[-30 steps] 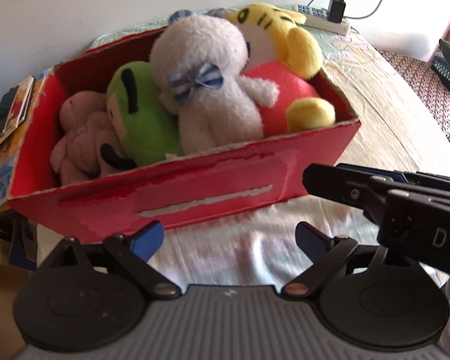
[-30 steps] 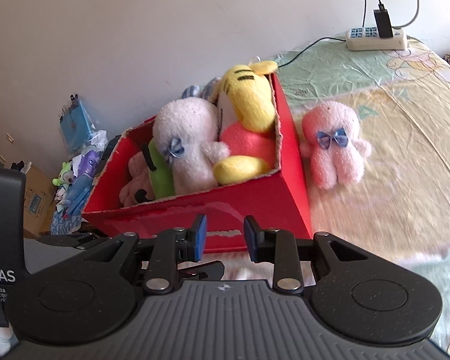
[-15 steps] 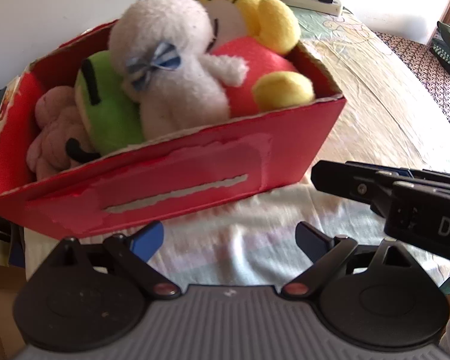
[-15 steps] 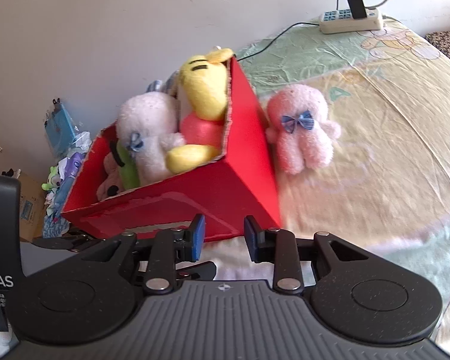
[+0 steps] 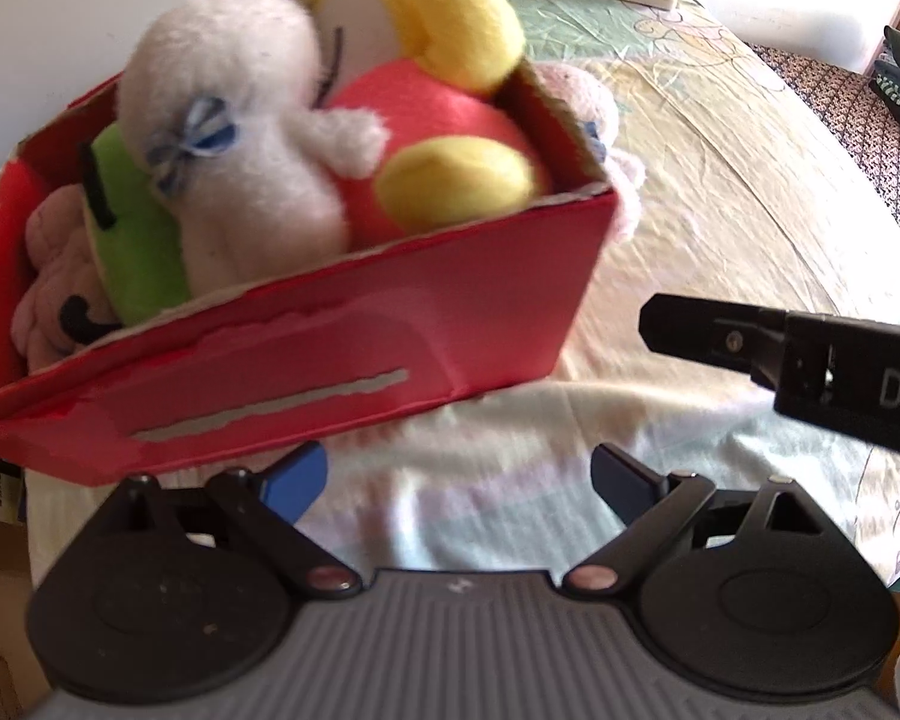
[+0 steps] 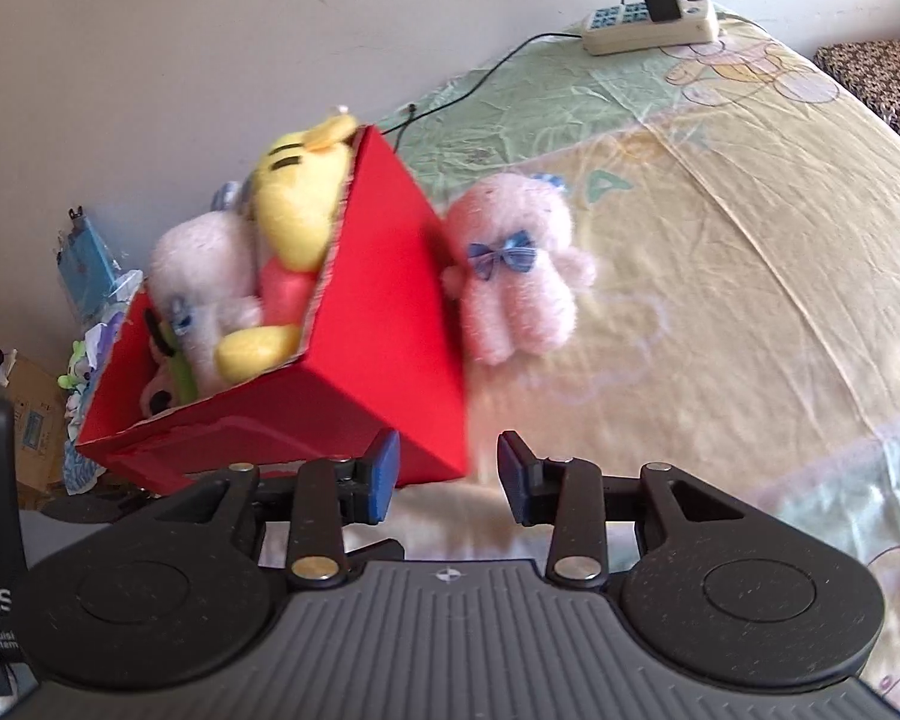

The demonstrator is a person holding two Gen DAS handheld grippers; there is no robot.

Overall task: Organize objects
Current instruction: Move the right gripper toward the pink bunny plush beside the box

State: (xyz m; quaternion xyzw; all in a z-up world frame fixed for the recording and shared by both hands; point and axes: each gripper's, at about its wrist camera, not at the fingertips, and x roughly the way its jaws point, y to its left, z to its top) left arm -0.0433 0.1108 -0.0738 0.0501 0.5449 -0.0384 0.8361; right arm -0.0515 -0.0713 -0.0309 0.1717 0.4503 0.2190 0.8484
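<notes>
Left wrist view: left gripper (image 5: 459,474) has its fingers spread wide, nothing between them, hovering over the bed sheet (image 5: 720,192) just short of the red box (image 5: 354,354). The box's long front wall faces the camera, torn tape strip along it. It's packed: white plush with blue bow (image 5: 240,138), yellow tiger plush (image 5: 426,18), green plush (image 5: 132,228), pale pink plush (image 5: 54,264) at the left end. The right gripper's black body (image 5: 810,360) juts in from the right, off the box's near right corner. A sliver of the pink bow plush (image 5: 600,114) shows behind the box's right end wall. Frame is motion-blurred.

Right wrist view: right gripper (image 6: 447,477) is parted but narrower than the left, empty, tips just in front of the box's near right corner. Pink bow plush (image 6: 516,276) lies on the sheet, touching or nearly touching the box's right end wall, can't tell which. Towards the far edge of the bed: power strip (image 6: 648,30) with a charger plugged in, cord running along the wall side.

Handling call: the loose pink plush looks like the one item left to box.
- Light, soft, squashy. No breakage risk; fuzzy pile should grip well on the pads.
- Pinch across the body below the bow, or the head. A leg would probably let it swing.
- Right fingers likely need to open wider to span the body.
- Box is thin card, already full; a new toy will probably sit on top and may roll off.
</notes>
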